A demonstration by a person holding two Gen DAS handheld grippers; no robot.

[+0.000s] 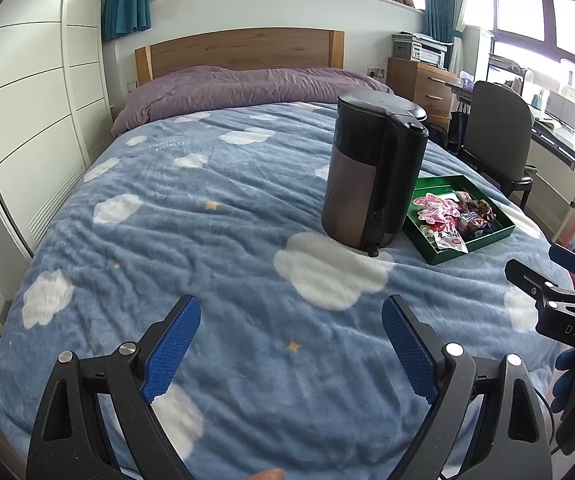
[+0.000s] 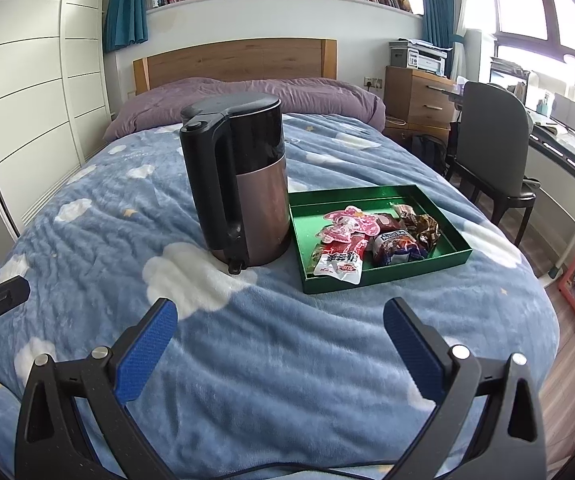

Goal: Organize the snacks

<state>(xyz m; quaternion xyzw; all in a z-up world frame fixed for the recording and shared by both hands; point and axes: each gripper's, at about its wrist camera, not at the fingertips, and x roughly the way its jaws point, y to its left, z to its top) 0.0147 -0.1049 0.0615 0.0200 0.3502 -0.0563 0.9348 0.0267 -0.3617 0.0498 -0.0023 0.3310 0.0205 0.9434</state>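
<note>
Hovering over the blue cloud blanket point(image 2: 271, 360) on the bed, I hold my right hand-held gripper point(image 2: 280, 332) and my left hand-held gripper point(image 1: 291, 332) spread wide, nothing between the blue pads of either. The snacks point(image 2: 371, 236) all lie piled inside the green tray point(image 2: 383, 272), right of centre in the right view, just beside the dark kettle point(image 2: 243, 184). No wrapper shows loose on the blanket. That fits either snacks gathered and finished, or a pile waiting for sorting; I cannot tell which.

Daylight floods from blown-out windows point(image 2: 527, 4) far right of the tongs; sharp focus, soft shadows, fisheye-bent dark corners.
</note>
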